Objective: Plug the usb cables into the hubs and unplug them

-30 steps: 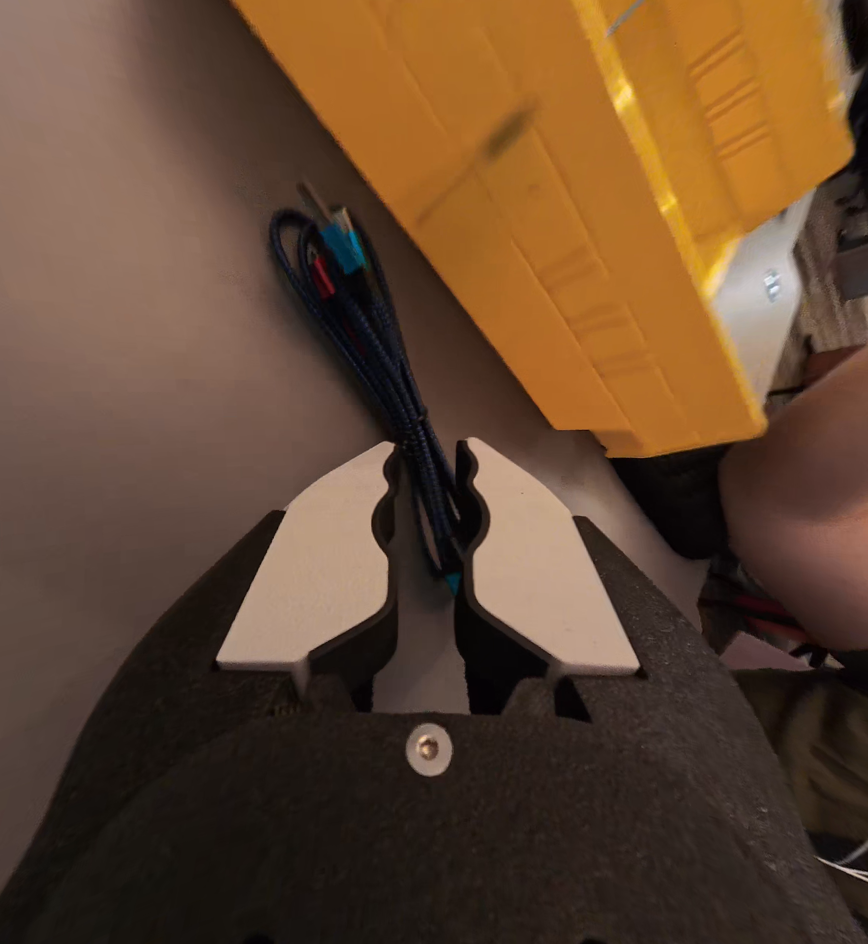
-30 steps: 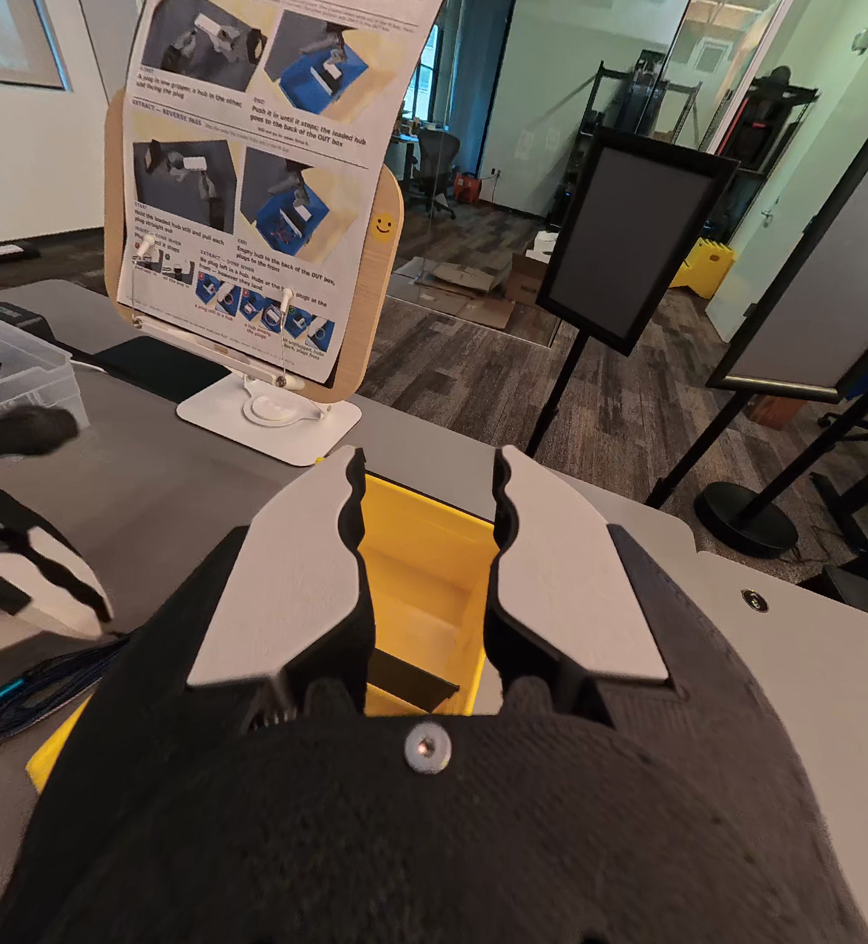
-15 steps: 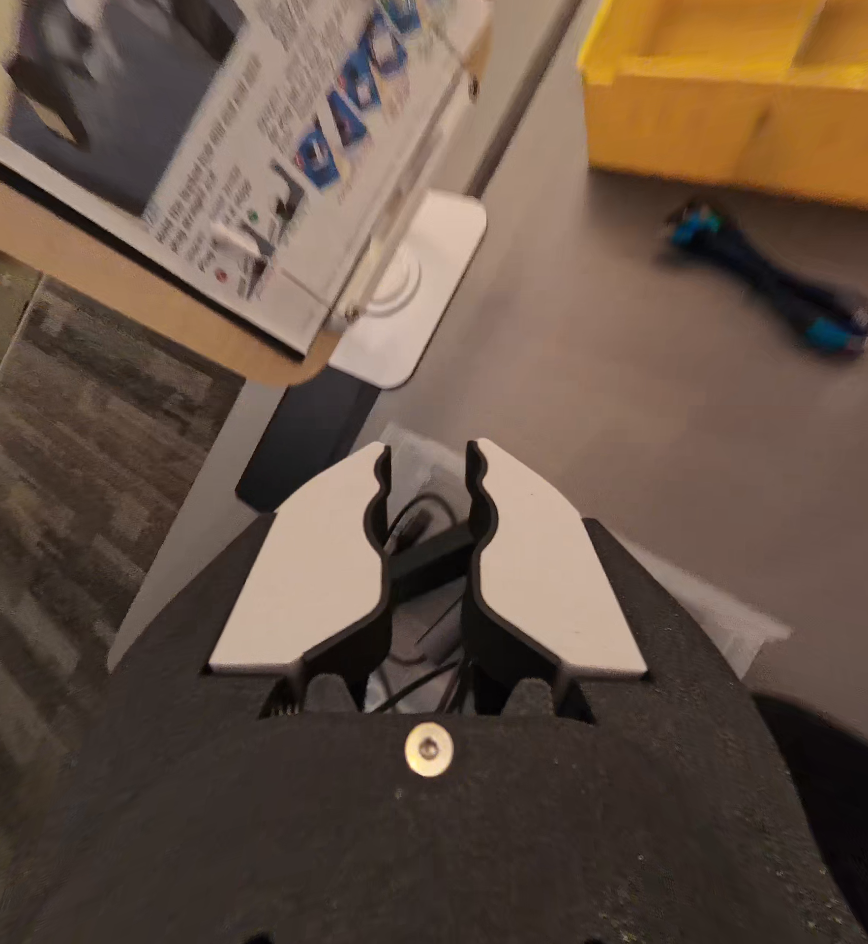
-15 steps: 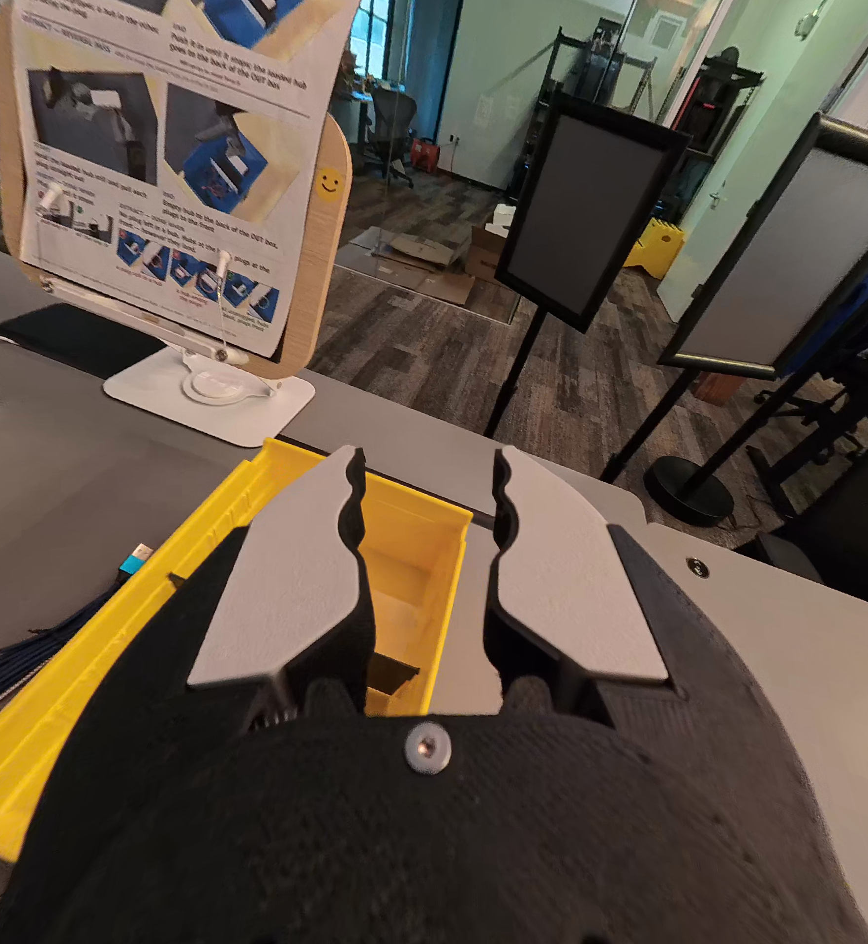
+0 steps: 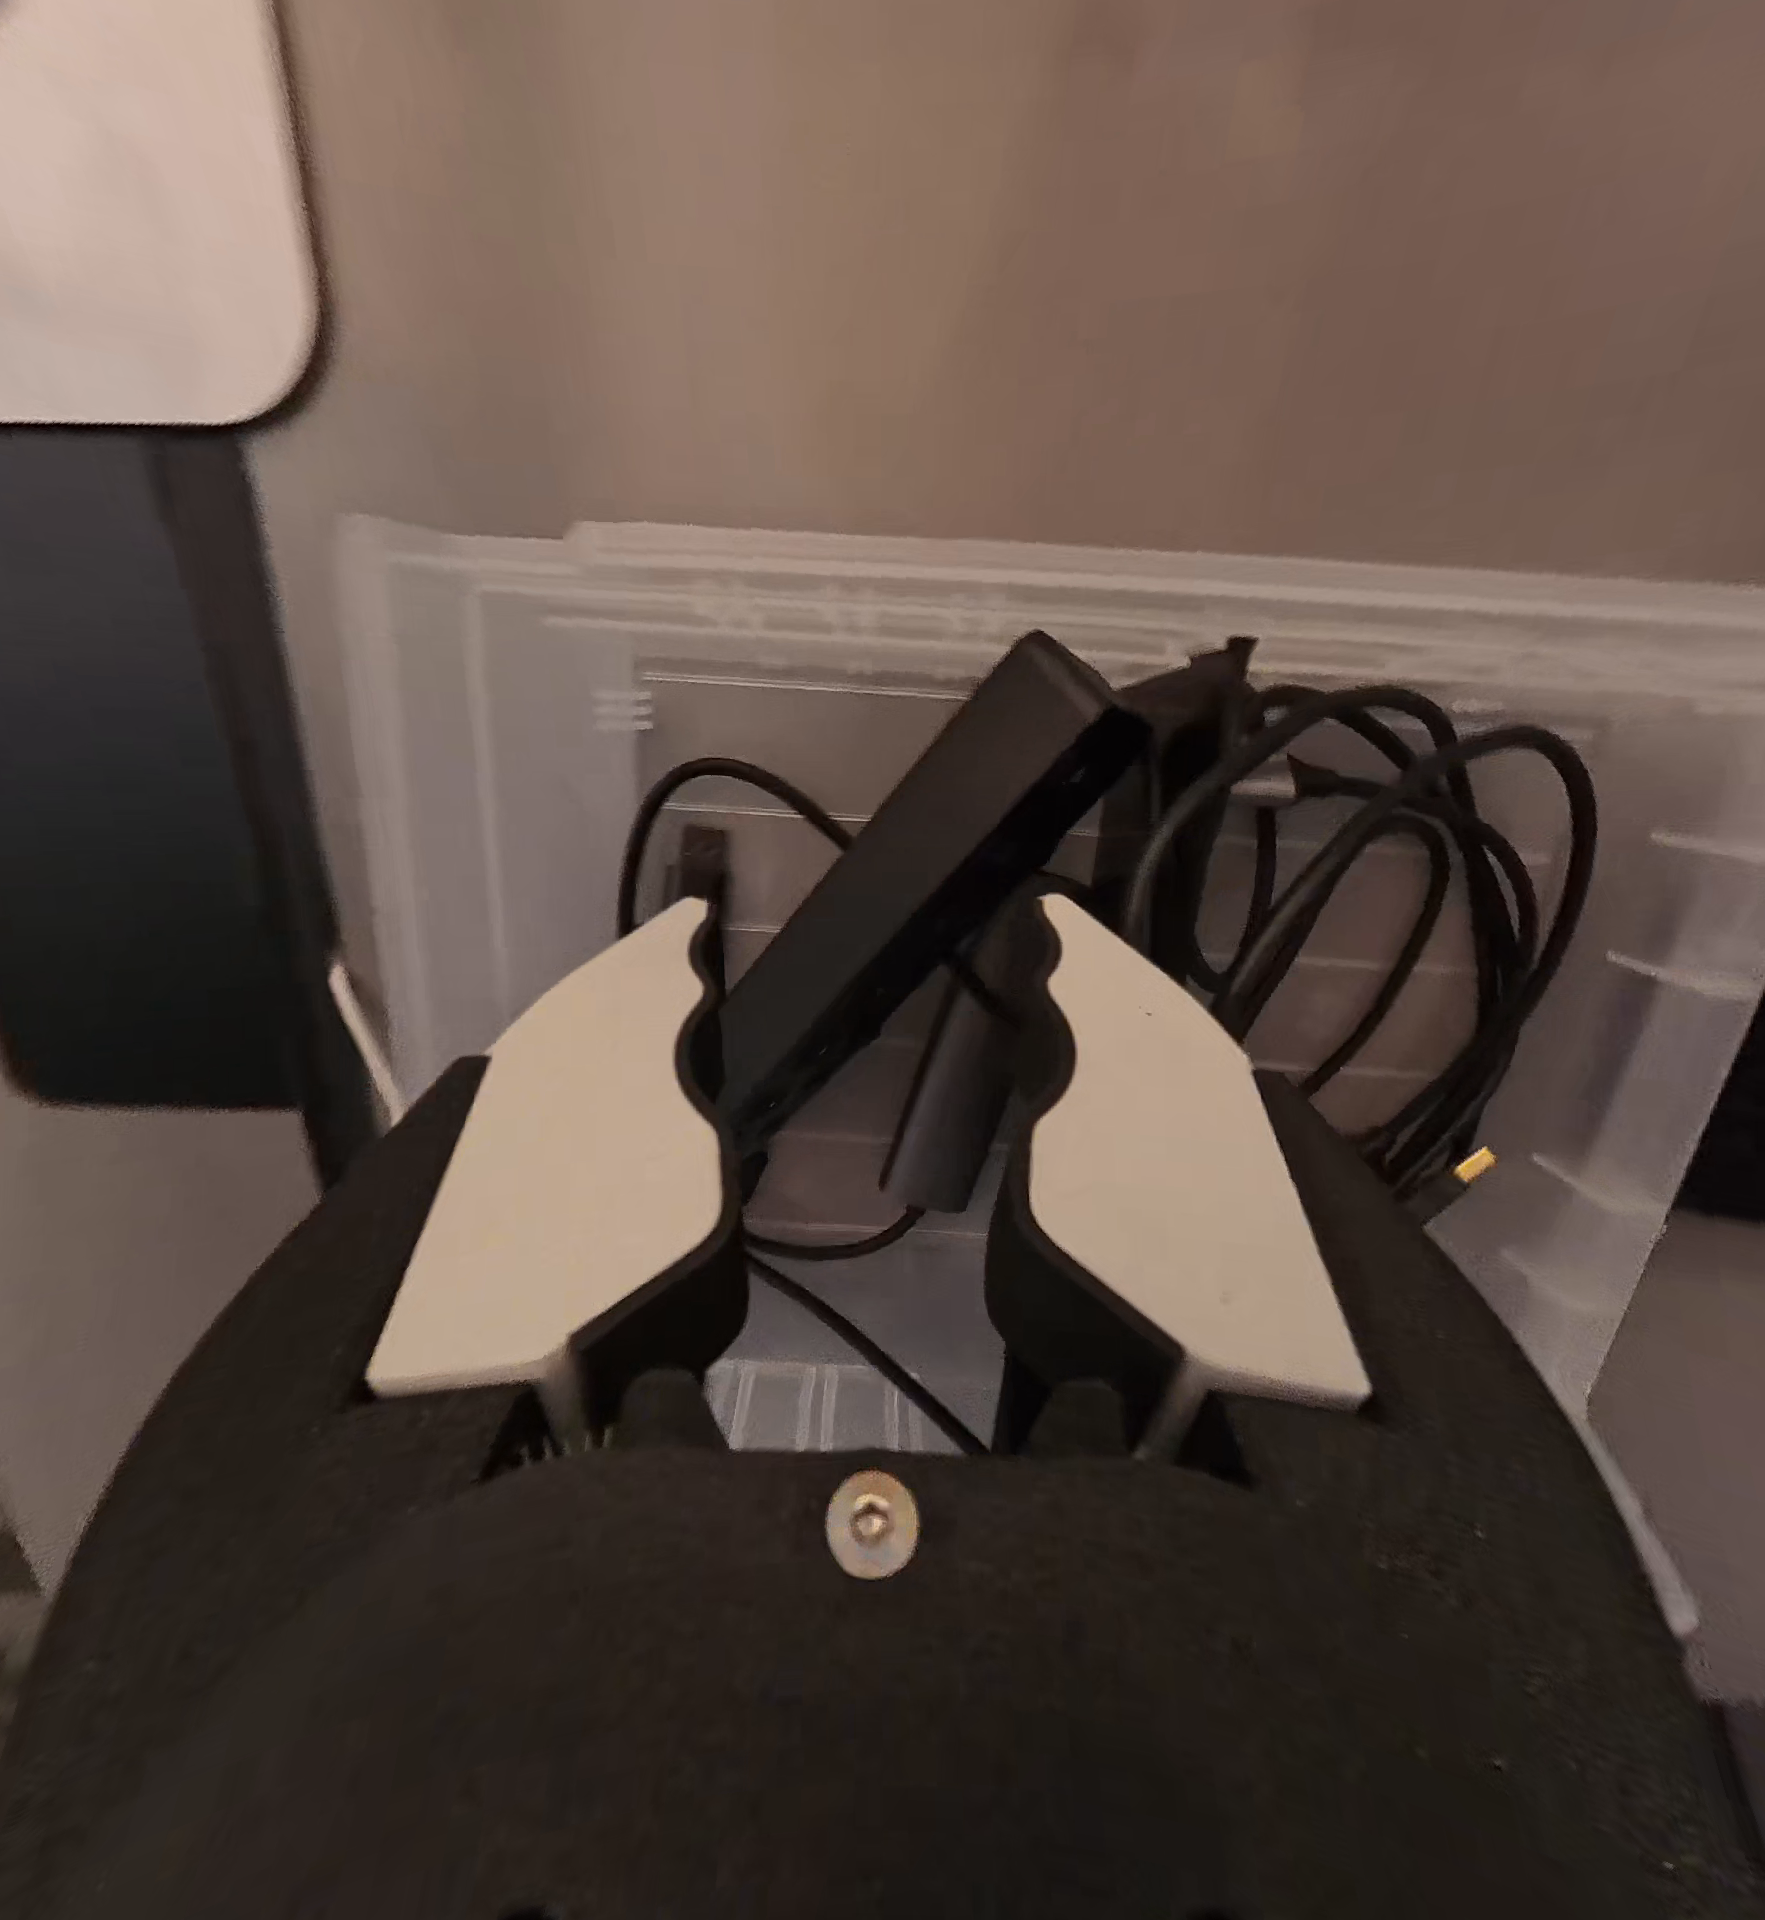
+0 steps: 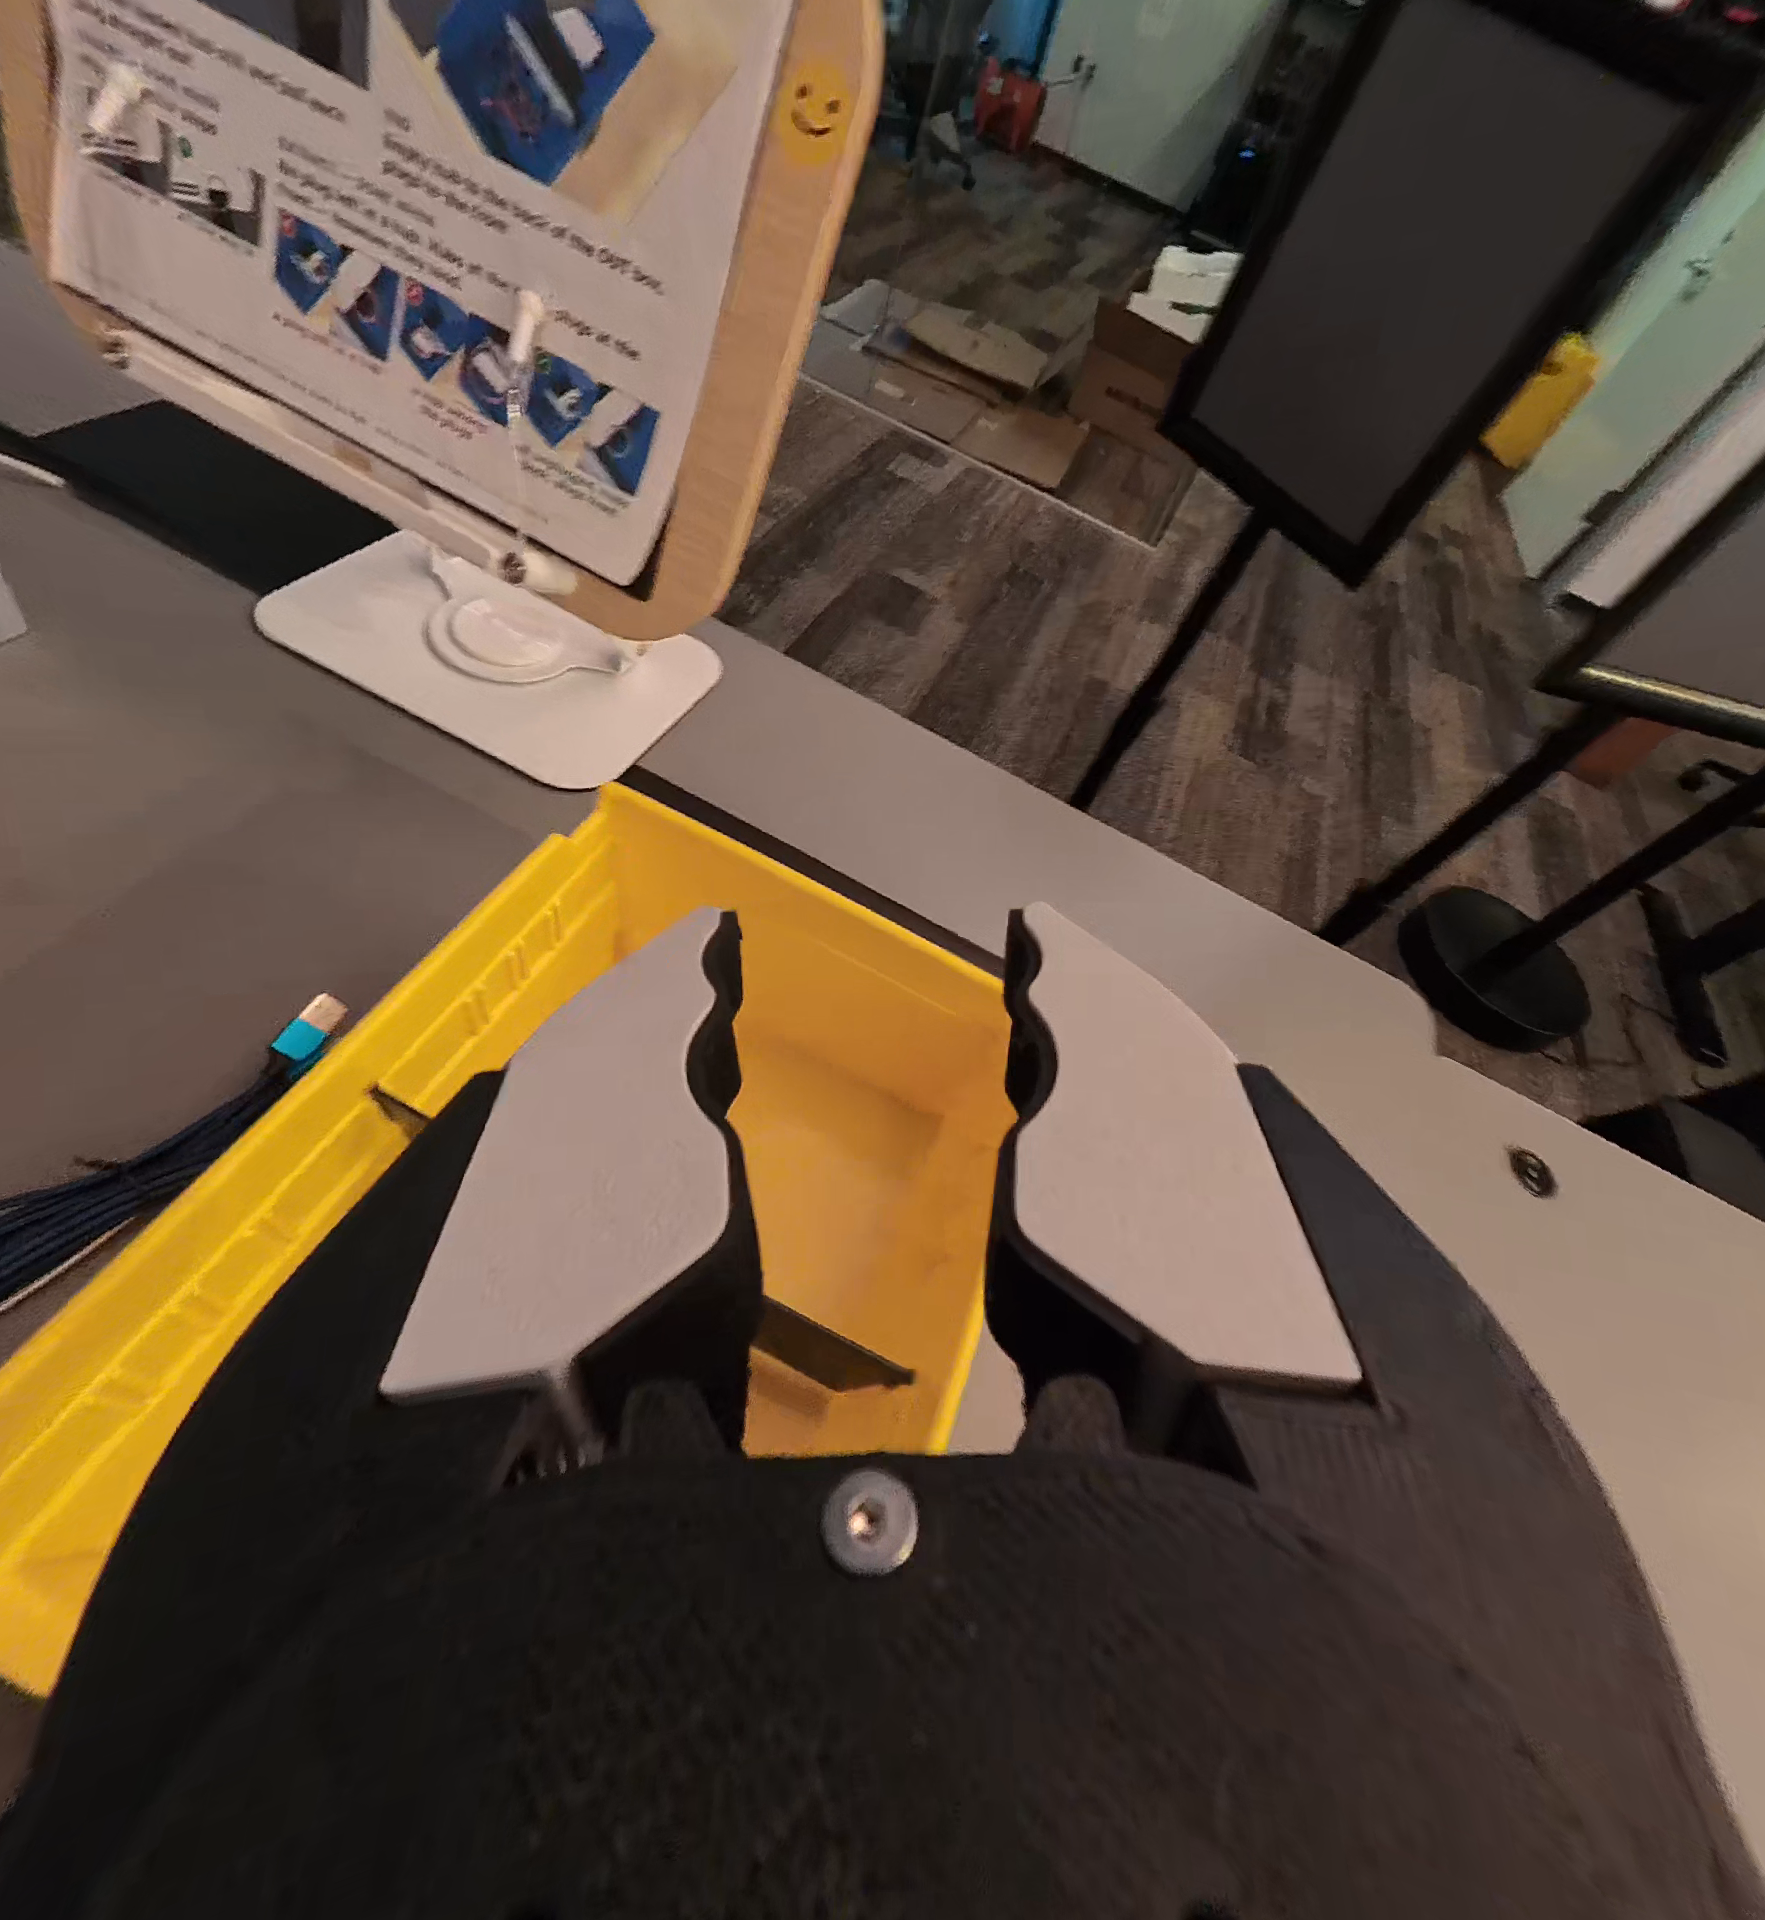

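Note:
In the left wrist view my left gripper [image 5: 873, 914] is open over a clear plastic bin [image 5: 961, 561]. A long black hub [image 5: 919, 873] leans slantwise between the fingers, close to the left one and not clamped. A second black hub [image 5: 945, 1112] lies under it, beside a tangle of black cables [image 5: 1377, 883]. In the right wrist view my right gripper [image 6: 873, 925] is open and empty above a yellow bin [image 6: 545, 935]. A blue braided cable bundle [image 6: 78, 1216] with a teal plug [image 6: 306, 1034] lies on the table left of the yellow bin.
An instruction board [image 6: 421, 260] stands on a white base [image 6: 504, 665] behind the yellow bin; that base [image 5: 99, 208] also shows in the left wrist view, above a black pad [image 5: 99, 779]. The table's far edge [image 6: 961, 831] runs just past the yellow bin. My hands' fingertips stand some 55 centimeters from each other.
My left gripper left the blue cable bundle on the table, swung over to the clear bin and opened wider around the black hub. My right gripper stayed open over the yellow bin, shifting slightly.

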A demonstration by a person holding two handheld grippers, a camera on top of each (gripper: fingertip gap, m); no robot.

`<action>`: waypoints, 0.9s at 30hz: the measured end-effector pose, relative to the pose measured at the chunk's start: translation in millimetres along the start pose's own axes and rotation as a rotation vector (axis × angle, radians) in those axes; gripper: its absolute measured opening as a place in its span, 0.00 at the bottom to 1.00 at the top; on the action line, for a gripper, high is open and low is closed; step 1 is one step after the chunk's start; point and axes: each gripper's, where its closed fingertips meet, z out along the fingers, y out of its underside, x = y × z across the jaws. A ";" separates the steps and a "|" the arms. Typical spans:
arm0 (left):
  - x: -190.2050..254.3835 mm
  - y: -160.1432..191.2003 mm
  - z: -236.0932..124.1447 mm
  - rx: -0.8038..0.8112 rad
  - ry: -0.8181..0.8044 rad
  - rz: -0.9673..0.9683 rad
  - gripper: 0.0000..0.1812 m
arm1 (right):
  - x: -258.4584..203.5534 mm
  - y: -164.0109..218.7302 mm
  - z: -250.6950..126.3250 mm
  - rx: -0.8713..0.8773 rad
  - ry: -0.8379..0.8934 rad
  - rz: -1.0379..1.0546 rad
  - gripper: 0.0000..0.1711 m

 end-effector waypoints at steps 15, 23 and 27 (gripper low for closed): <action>10.2 21.5 51.7 -0.058 0.263 0.204 0.21 | -72.0 15.8 50.3 -0.087 -0.288 -0.134 0.29; 6.7 6.9 0.1 0.111 0.139 0.146 0.16 | -81.1 -0.4 41.5 -0.011 -0.333 -0.146 0.28; 1.6 -16.6 -56.3 0.312 0.022 0.076 0.16 | -87.0 -8.2 37.0 0.029 -0.367 -0.136 0.28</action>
